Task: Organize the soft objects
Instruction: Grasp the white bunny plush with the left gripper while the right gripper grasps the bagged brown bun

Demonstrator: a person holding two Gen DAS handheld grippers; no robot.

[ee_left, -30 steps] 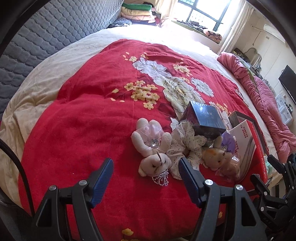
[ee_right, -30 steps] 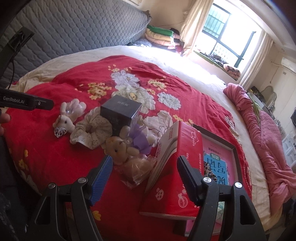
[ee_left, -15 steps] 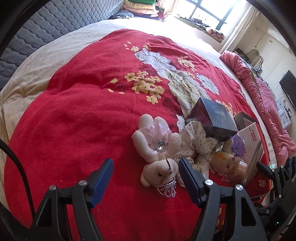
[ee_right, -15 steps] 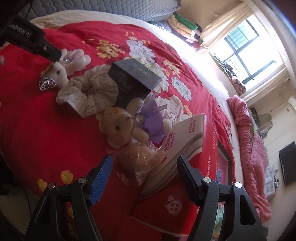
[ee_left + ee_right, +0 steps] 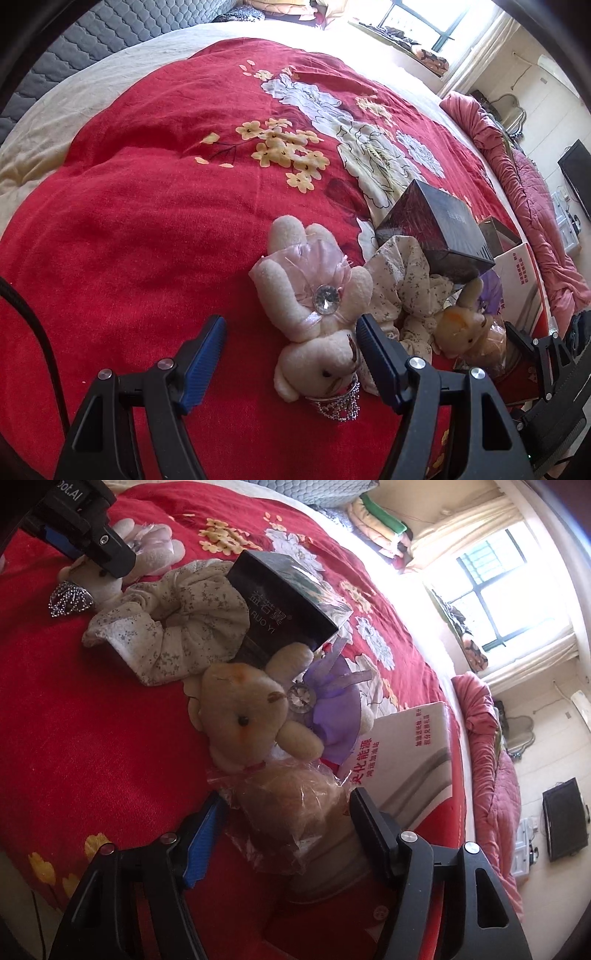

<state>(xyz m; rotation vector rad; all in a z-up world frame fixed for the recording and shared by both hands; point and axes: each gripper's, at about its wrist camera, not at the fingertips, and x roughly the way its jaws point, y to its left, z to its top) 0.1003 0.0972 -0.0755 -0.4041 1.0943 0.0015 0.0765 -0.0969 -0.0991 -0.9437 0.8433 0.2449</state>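
Now two plush bears (image 5: 314, 321) (image 5: 251, 716), one scrunchie (image 5: 173, 627); left tool (image 5: 291, 354) released; right tool (image 5: 284, 827) closing around bagged bun (image 5: 291, 805), not clamped.

The left gripper (image 5: 291, 354) hangs with its jaws apart over a red bedspread with printed flowers (image 5: 147, 221). A cream plush bear in a pink gauze dress with a clear gem (image 5: 314, 314) lies between the blue pads, its head beside the right one, a silver beaded crown (image 5: 338, 404) below. A floral fabric scrunchie (image 5: 406, 280) touches it, under a dark glossy box (image 5: 436, 229).
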